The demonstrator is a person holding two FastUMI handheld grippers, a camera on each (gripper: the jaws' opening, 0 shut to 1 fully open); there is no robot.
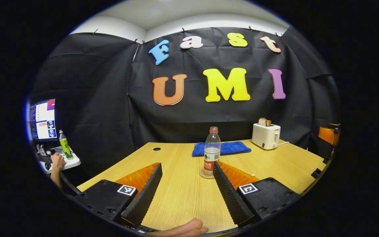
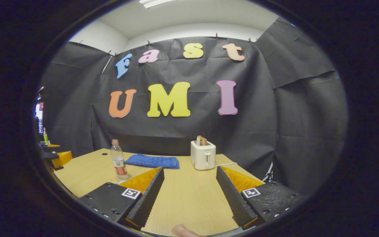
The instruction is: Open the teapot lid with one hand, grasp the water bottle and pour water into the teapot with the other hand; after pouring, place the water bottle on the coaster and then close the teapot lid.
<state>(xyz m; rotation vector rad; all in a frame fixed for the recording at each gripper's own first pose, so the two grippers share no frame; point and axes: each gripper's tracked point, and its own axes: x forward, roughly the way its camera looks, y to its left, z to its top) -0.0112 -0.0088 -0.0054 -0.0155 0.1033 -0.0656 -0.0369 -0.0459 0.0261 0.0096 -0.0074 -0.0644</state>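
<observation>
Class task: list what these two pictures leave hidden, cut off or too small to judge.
- Coaster: in the left gripper view, partly covered by the water bottle and a finger of the left gripper.
- Bottle's base: in the right gripper view, hidden behind the right gripper.
- Bottle label: too small to read in both views.
- Toaster cord: runs off behind the right gripper's finger.
</observation>
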